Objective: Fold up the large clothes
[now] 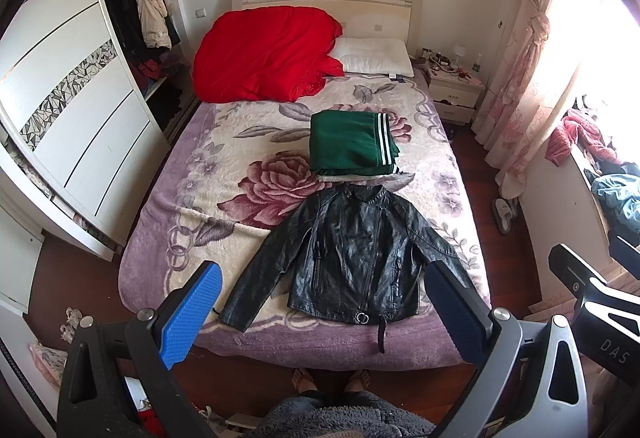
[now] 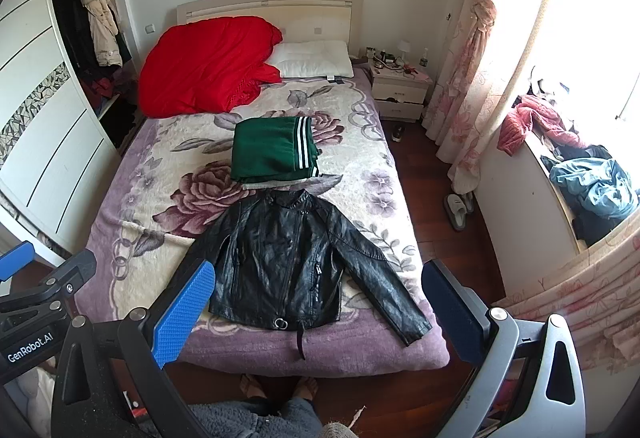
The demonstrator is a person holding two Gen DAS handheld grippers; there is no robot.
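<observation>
A black leather jacket (image 1: 352, 254) lies spread flat, front up and sleeves out, near the foot of the bed (image 1: 168, 222); it also shows in the right wrist view (image 2: 288, 258). A folded green garment with white stripes (image 1: 352, 144) lies just beyond its collar, also in the right wrist view (image 2: 272, 150). My left gripper (image 1: 320, 314) is open and empty, held above the foot of the bed. My right gripper (image 2: 316, 314) is open and empty, at the same height beside it.
A red quilt (image 1: 264, 54) and white pillow (image 1: 376, 56) lie at the headboard. A wardrobe (image 1: 68, 110) stands at the left, a nightstand (image 1: 454, 86) and curtain (image 1: 516, 90) at the right. Clothes pile on the window ledge (image 2: 588, 178). Slippers (image 2: 458, 210) lie on the floor.
</observation>
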